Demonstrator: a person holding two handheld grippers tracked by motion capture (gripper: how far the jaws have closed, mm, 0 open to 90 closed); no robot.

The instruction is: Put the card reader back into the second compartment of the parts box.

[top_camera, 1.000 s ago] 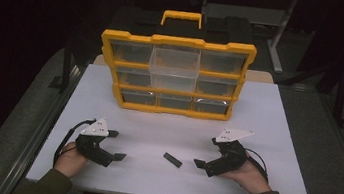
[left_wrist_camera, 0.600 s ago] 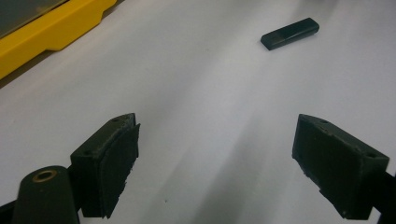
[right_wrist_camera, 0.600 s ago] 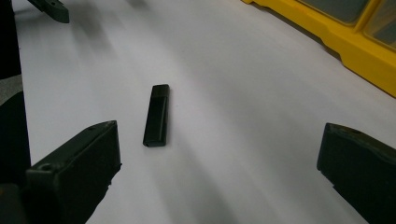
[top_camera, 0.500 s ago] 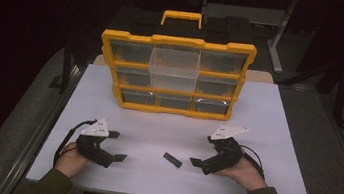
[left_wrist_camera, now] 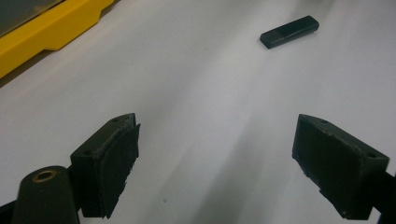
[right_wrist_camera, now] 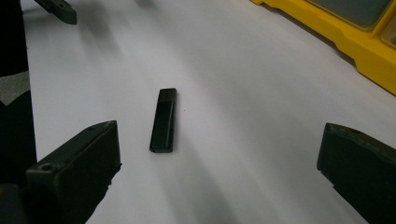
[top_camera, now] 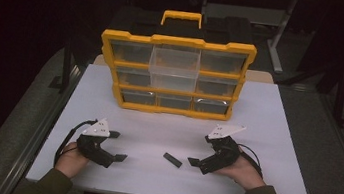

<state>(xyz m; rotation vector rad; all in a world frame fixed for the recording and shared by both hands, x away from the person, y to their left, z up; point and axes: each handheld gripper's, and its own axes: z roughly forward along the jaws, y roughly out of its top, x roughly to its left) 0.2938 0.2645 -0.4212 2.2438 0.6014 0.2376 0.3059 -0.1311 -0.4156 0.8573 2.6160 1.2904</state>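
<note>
A small black USB stick lies flat on the white table, near the front edge between my two grippers. My right gripper is just right of it, open, its jaws spread wide with nothing between them. In the right gripper view the stick lies a short way ahead of the open gripper, nearer the left jaw. My left gripper is farther off at the left, also open and empty. The left gripper view has the stick far ahead of the gripper, to the right.
A yellow organiser with clear drawers and a black handle stands at the back of the table; its top middle drawer sticks out. Its yellow frame is ahead on the right in the right gripper view. Dark floor surrounds the table.
My right gripper has shifted slightly left and forward, closer to the USB stick. The left gripper and the stick have stayed put.
</note>
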